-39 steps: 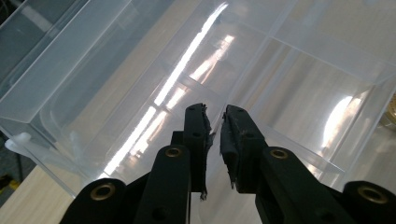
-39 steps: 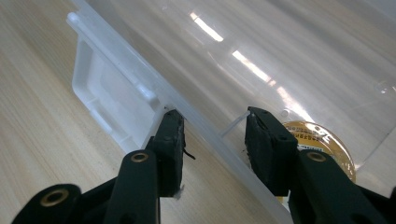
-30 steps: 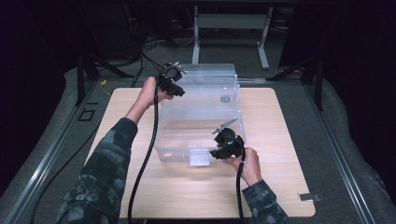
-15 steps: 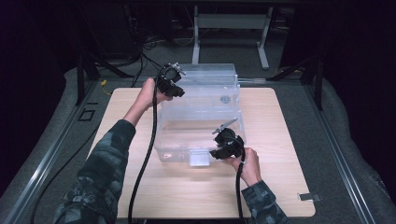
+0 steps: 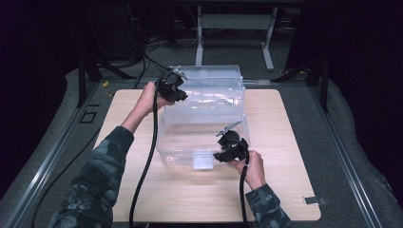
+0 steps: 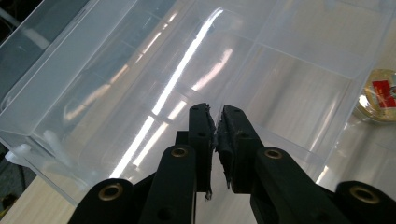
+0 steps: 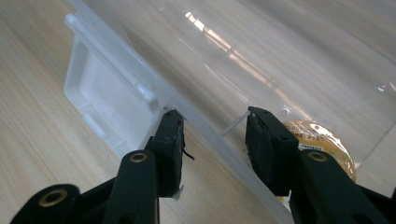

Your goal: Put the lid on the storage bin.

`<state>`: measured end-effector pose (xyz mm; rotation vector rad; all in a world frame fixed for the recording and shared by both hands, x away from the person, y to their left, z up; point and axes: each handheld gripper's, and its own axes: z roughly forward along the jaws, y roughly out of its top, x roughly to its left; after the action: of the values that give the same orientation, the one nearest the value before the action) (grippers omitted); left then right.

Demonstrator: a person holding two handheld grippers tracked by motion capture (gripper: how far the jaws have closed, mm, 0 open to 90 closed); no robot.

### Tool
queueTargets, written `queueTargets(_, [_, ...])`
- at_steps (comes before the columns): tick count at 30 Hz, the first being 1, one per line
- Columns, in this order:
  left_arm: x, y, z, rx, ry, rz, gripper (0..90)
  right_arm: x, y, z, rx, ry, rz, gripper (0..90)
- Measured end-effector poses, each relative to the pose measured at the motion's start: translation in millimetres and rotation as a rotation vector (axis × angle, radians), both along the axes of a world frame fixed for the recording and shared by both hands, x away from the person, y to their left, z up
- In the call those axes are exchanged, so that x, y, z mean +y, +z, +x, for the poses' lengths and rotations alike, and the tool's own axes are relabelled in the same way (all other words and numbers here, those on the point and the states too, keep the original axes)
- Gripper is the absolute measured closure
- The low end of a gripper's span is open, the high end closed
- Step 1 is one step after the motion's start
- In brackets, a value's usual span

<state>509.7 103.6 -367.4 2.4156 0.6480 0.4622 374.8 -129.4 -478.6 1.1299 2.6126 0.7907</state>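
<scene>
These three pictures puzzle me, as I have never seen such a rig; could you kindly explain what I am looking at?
No robot is here: a person holds a two-jaw tool in each hand. The high view looks down from above on a wooden table. The other two pictures come from cameras riding on the tools, looking along their black jaws. On the table stands a clear plastic box with its lid raised. The left gripper is at the far lid, jaws almost closed; whether they pinch the lid edge I cannot tell. The right gripper is open, astride the box's near edge beside a white latch. A small round yellow item shows through the plastic.
</scene>
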Motion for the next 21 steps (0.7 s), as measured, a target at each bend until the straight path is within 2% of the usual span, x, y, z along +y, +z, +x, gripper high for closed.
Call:
queueTargets(7, [3.1, 3.0, -14.7, -0.021, -0.027, -0.002, 82.9, 0.0, -0.3, 0.2, 0.004, 0.004, 0.010, 57.5])
queueTargets(11, [5.7, 3.8, -23.4, -0.034, -0.041, -0.006, 83.0, 0.3, 0.1, -0.1, 0.001, -0.002, -0.001, 57.4])
queueTargets(21, [9.6, 2.1, -41.3, -0.041, -0.046, -0.045, 83.0, 0.4, -0.3, -0.8, -0.007, 0.000, -0.004, 57.1])
